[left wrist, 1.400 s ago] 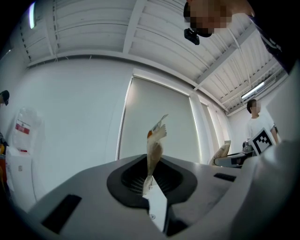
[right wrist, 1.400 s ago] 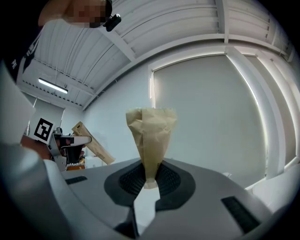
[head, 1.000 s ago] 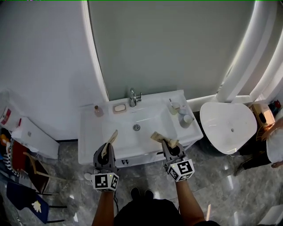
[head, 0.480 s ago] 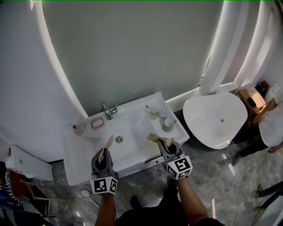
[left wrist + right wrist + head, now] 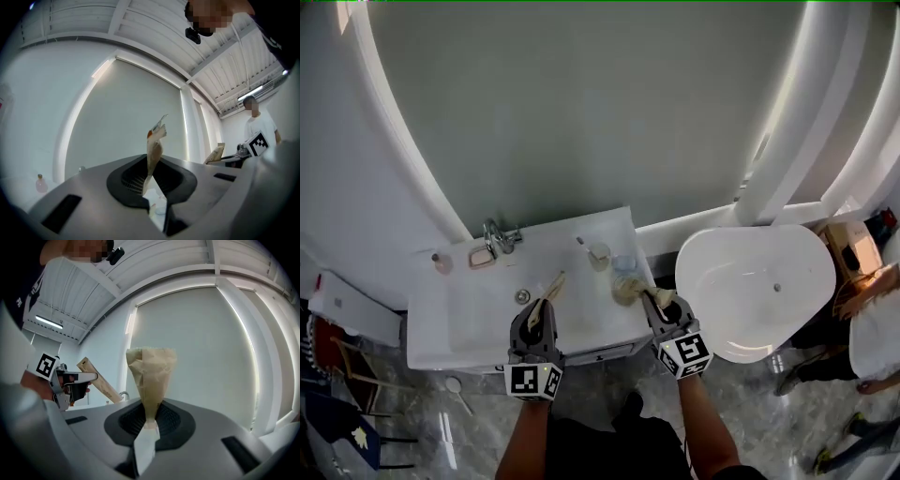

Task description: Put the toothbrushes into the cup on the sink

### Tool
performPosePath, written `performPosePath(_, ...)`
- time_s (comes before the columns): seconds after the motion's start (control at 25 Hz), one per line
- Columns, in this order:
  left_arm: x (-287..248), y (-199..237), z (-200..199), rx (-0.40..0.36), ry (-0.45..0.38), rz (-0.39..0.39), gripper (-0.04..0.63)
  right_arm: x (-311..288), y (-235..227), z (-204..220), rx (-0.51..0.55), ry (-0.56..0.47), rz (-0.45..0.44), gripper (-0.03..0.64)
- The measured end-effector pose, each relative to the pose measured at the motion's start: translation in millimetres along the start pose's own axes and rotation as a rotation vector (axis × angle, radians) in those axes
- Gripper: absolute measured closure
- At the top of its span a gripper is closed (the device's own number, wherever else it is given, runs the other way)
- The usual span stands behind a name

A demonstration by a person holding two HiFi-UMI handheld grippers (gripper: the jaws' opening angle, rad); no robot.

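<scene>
— Gripping what?
— Left gripper (image 5: 540, 309) was clamped on the first toothbrush (image 5: 551, 289), paper-wrapped, over the sink (image 5: 450, 323); right gripper (image 5: 654, 302) clamped on the second toothbrush (image 5: 628, 289).
— Cup (image 5: 599, 253)?
— Stood at the sink's back right, just beyond the second toothbrush.
</scene>
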State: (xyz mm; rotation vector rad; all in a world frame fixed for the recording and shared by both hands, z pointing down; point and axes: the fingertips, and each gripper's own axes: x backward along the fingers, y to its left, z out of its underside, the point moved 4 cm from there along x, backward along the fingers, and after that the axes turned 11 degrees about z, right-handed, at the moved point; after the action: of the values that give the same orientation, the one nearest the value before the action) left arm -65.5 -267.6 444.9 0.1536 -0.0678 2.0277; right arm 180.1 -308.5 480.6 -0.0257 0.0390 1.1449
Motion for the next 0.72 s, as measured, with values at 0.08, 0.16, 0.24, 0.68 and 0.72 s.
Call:
performPosePath(0.08,-21,-20,5,-0.009,0.009,0.006,0.549,-5,-23,-1,0.007,0.006,-0.020,0.561)
performPosePath(0.16,-37,-39,10,-0.023,0.025,0.021,0.549,-8,-42,-2,0.011,0.009,-0.032,0.561)
performPosePath(0.24,-50,-51,16,-0.015,0.033,0.034,0.549,-12,-57,0,0.007,0.010,-0.036,0.561)
performPosePath(0.68,-72,-54,71,0.006,0.045,0.049,0.549,-47,-49,68,0.035,0.088,-0.104,0.561)
performPosePath(0.72,-70,-51,76,0.013,0.046,0.044,0.549,-51,-47,77,0.035,0.097,-0.105,0.561)
